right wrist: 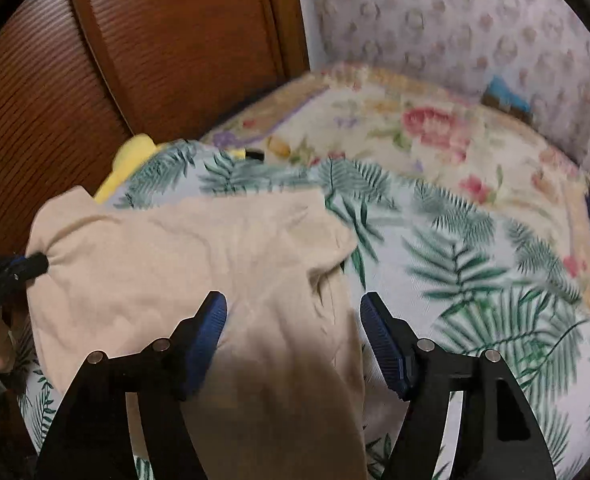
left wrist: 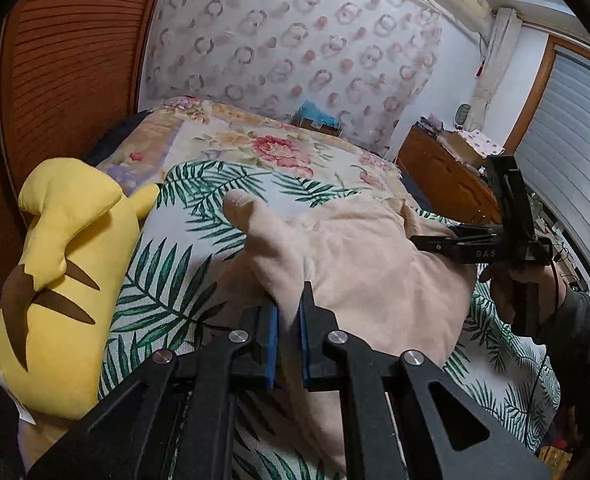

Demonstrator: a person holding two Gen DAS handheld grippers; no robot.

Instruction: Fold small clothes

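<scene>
Two views: from the left wrist, the left tongs (left wrist: 289, 320) pinch the beige garment (left wrist: 359, 248) on the bed (left wrist: 167, 272). From the right wrist, the right tongs (right wrist: 293, 336) gape, empty, over the cloth; its fold may slump, unsupported.

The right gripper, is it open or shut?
Open: the right gripper has its blue pads wide apart over the beige garment, not pinching it.

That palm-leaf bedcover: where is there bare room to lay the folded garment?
Bare palm-leaf bedcover lies right of the beige fleece garment, up to the floral blanket. It is crowded left, where the yellow plush toy lies beside the garment.
</scene>
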